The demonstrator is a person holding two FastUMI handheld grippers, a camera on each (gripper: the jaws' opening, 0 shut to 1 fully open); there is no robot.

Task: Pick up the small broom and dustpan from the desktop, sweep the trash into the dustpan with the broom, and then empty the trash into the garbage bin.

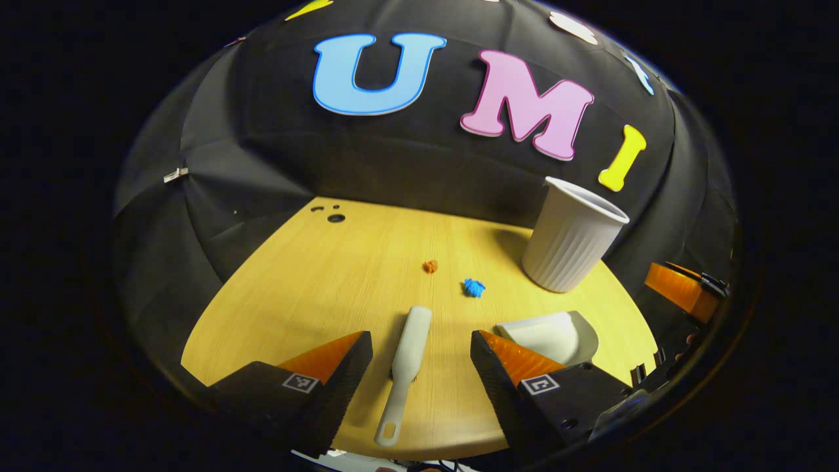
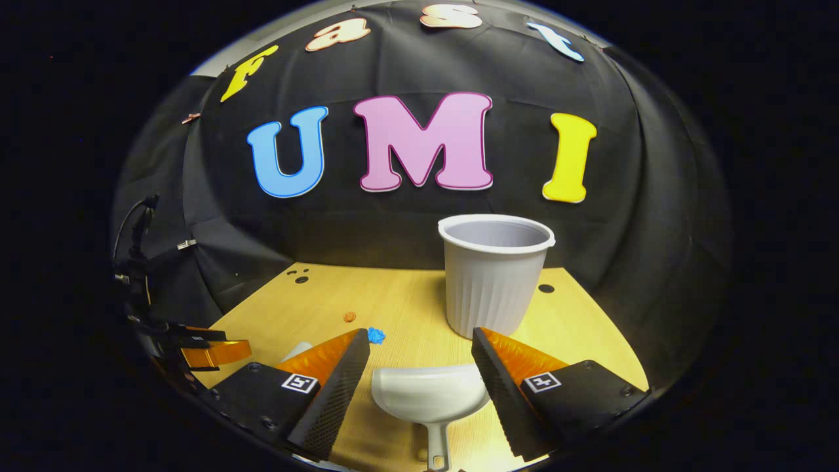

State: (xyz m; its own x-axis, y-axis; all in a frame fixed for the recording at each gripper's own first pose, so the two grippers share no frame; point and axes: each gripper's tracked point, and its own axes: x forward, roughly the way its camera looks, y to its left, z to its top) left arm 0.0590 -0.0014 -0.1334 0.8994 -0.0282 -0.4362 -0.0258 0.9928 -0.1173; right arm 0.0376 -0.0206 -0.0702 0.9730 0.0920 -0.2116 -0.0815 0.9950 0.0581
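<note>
I had both sets of tongs spread wide and holding nothing: the left tongs (image 1: 421,357) straddled the broom (image 1: 408,367) lying flat on the tabletop (image 1: 295,288), the right tongs (image 2: 421,367) straddled the dustpan (image 2: 429,393). My worry was a poor grip on the thin broom handle, letting it twist or slip. The garbage bin (image 2: 495,275) stood just behind the dustpan and looked light enough to tip if bumped. The orange scrap (image 1: 430,266) and blue scrap (image 1: 473,288) lay beyond the broom, loose enough to scatter.
</note>
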